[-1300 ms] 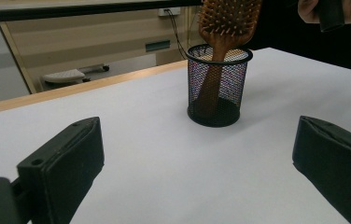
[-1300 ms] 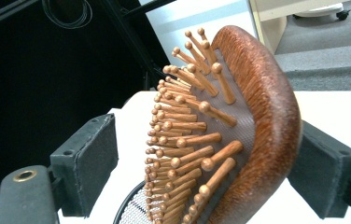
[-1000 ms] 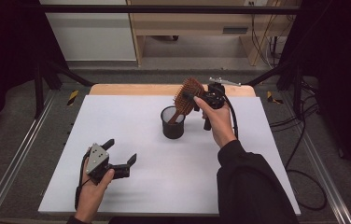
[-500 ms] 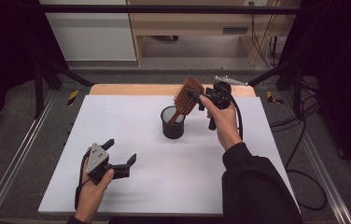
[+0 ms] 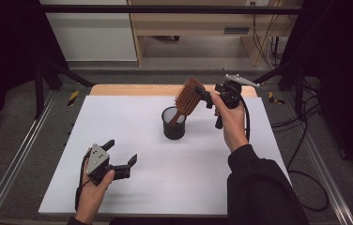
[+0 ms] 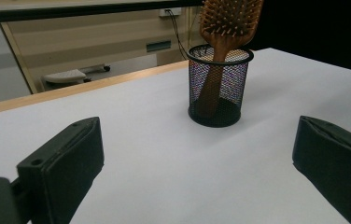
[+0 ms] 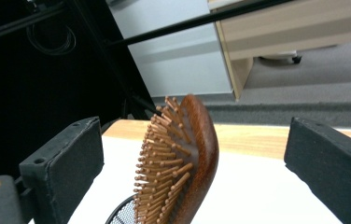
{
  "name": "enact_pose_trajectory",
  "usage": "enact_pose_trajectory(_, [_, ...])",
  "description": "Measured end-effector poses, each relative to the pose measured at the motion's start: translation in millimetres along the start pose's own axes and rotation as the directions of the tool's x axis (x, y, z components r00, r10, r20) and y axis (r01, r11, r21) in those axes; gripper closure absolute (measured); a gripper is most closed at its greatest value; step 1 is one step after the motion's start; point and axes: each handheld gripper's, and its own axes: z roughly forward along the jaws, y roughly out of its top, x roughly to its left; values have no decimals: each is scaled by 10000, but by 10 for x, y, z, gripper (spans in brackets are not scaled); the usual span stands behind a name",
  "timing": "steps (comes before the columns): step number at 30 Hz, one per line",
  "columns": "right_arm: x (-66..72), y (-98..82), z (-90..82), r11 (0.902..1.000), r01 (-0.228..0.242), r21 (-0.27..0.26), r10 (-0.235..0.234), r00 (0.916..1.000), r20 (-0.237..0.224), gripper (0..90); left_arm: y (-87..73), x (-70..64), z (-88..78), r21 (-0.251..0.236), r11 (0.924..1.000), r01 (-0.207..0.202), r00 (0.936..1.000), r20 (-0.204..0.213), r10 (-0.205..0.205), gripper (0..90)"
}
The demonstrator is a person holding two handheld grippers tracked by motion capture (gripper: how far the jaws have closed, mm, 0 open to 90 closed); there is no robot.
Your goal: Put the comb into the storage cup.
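Standing handle-down in the black wire-mesh cup (image 5: 173,123) just right of the centre of the high view, the brown wooden paddle hairbrush (image 5: 187,97) looks already delivered, so the step in hand seems to be the release and pull-away. The right gripper (image 5: 207,97) sits at the brush's upper right, and its jaws have just been opening; in the right gripper view the black pads (image 7: 66,161) stand wide on either side of the brush head with clear gaps, pressing on nothing. Whether a jaw tip grazes the head's far edge in the high view is hard to say.

The brush's long axis runs from the cup's floor up toward the upper right of the high view, tilted rather than upright, its pins facing left and its head leaning on the cup's rim.

The left gripper (image 5: 119,157) rests at the lower left of the white table top (image 5: 127,122), jaws spread and empty, well apart from the cup.

Next, I judge, the right hand must back off without nudging the leaning head or tipping the light cup.
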Motion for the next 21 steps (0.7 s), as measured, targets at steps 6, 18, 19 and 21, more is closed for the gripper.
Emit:
enact_pose_trajectory(6, [-14, 44, -88, 9996, 166, -236, -158, 9993, 326, 53, 1, 2, 2, -12, 10000, 12, 10000, 7, -12, 18])
enact_pose_trajectory(18, [-97, 118, -292, 9985, 267, -478, -256, 9994, 247, 88, -1, 19, -4, -50, 10000, 72, 10000, -50, -72, 18])
enact_pose_trajectory(19, [-103, 123, -315, 9983, 299, -506, -287, 9993, 226, 89, -1, 20, -6, -55, 10000, 69, 10000, -52, -69, 17])
enact_pose_trajectory(21, [-114, 135, -362, 9977, 422, -540, -411, 9990, 197, 87, -1, 22, -9, -67, 10000, 73, 10000, -67, -73, 17])
